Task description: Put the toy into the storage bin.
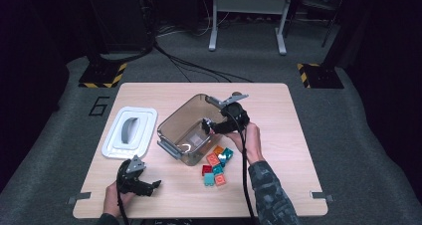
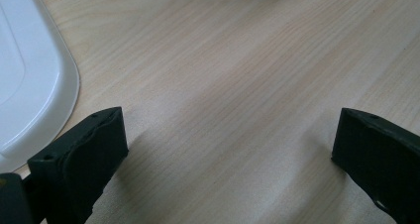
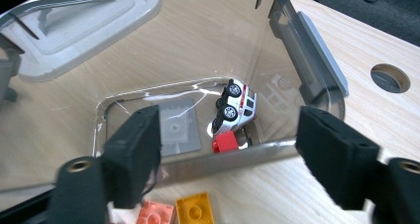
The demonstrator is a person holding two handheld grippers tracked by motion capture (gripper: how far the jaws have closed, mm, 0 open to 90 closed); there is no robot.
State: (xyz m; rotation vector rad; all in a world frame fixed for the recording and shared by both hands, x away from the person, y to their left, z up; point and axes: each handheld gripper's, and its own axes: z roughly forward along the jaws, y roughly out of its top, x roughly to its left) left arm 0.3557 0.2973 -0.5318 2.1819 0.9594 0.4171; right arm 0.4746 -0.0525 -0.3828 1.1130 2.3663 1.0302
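The right gripper [image 3: 228, 149] is held over the clear plastic box [image 3: 317, 60] with its jaws apart and nothing between them. A small white toy car [image 3: 236, 107] is seen lying on its side in the box, by a red brick [image 3: 225, 143]. The thin rim could be knocked and the box tipped. The bumpy, hard bricks [image 1: 217, 166] are piled beside the box. The left gripper [image 2: 228, 149] is rested open on smooth wood.

A white lid [image 1: 129, 132] (grey handle on top) lies flat on the wooden table [image 1: 278, 105].

Wood table [image 1: 278, 115] w/ clear bin [image 1: 175, 128], white lid [image 1: 147, 123], toy bricks [image 1: 216, 166].
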